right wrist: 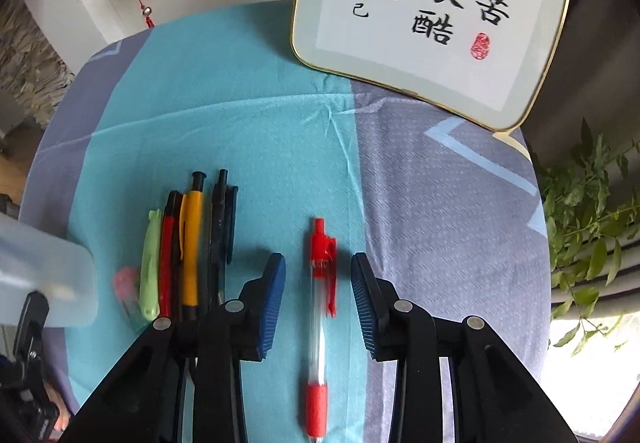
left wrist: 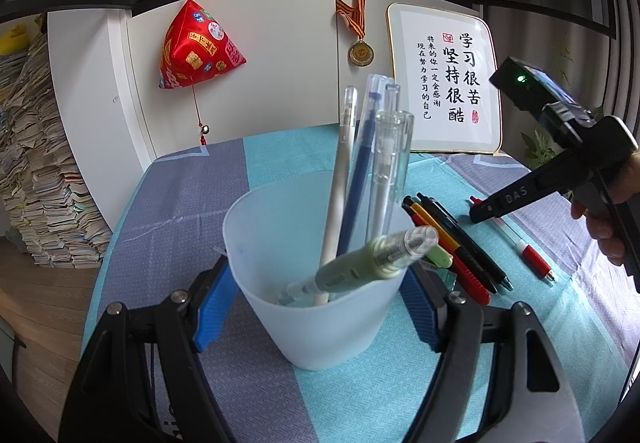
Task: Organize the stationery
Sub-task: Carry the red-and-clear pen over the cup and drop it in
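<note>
A: Nearest first. Left gripper (left wrist: 316,307) pinching the frosted cup (left wrist: 320,283), a blue pad on each side of the wall; cup upright on the tablecloth (left wrist: 168,211), already holding several pens (left wrist: 372,171) leaning toward the far rim. Right gripper (right wrist: 318,299) spread wide, straddling the red pen (right wrist: 318,327) on the cloth, nothing gripped yet.

B: Best way to take it?

A: Lower until both pads flank the clear barrel, then close squarely across it, away from the clip. Round and slick by the look of it, so likely to roll or twist if caught off-centre. Grip nearer the middle than the tip, for an easy tilt into the cup. Keep the cup steady meanwhile; light plastic, top-heavy with pens, probably easy to tip.

B: Further out?

A: Left of the red pen, a tight row of pens (right wrist: 192,243): pale green, red, yellow, dark ones, touching one another. Beyond, a framed calligraphy board (right wrist: 432,15) leaning at the far edge.

B: Hidden or unclear?

A: Red pen's tip cut off at the bottom of the right view. Something pinkish (right wrist: 126,283) beside the green pen, blurred, possibly an eraser. Cup only a smear at that view's left edge. Lower ends of the row hidden behind the gripper's links.
</note>
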Motion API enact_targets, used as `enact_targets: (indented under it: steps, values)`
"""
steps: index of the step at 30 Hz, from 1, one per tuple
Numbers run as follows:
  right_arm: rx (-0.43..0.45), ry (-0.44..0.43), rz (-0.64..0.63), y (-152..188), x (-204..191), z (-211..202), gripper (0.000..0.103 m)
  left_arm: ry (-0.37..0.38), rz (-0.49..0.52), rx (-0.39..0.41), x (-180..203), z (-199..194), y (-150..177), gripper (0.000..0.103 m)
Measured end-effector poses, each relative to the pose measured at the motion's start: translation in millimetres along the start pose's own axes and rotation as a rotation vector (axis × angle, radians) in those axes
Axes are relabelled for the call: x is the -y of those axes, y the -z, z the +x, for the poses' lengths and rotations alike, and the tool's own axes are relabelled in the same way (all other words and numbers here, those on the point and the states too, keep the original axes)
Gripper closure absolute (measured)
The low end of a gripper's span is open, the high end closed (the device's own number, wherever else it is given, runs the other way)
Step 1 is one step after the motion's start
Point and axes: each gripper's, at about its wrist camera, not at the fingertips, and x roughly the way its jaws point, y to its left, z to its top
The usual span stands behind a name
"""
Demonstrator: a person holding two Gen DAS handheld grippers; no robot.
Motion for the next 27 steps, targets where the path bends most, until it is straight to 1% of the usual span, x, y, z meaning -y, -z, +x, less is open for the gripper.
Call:
enact_targets:
  steps: [1,2,3,4,7,12,15,19,27]
  values:
    - [0.005,0.004,0.000,-1.0,-0.1,0.5,0.068,0.000,0.000,0.000,0.0,0.0,0.0,0.029]
    - [0.006,0.007,-0.001,-1.5,-0.6,0.7,0.072,0.000,0.000,0.000,-0.1,0.0,0.0,0.029]
    - [0.009,0.005,-0.003,-2.1,-1.1,0.6,0.088,0.000,0.000,0.000,0.0,0.0,0.0,0.029]
    - [0.010,0.011,-0.008,-2.4,-1.9,0.3,0.089,0.000,0.000,0.000,0.0,0.0,0.0,0.029]
    - [0.014,0.014,-0.014,0.2,-3.2,-2.6,0.089,0.000,0.000,0.000,0.0,0.0,0.0,0.029]
    - [0.084,-0.042,0.005,5.9,-0.5,-34.3,0.089,0.000,0.000,0.000,0.0,-0.1,0.0,0.029]
    - [0.147,-0.065,-0.020,11.5,-7.0,-65.3,0.089,0.000,0.000,0.000,-0.3,-0.1,0.0,0.029]
    - [0.244,-0.127,-0.054,15.9,-21.0,-108.3,0.089,0.000,0.000,0.000,0.0,0.0,-0.1,0.029]
    - [0.428,-0.222,-0.138,16.7,-59.1,-182.0,0.089,0.000,0.000,0.000,0.1,0.0,-0.1,0.029]
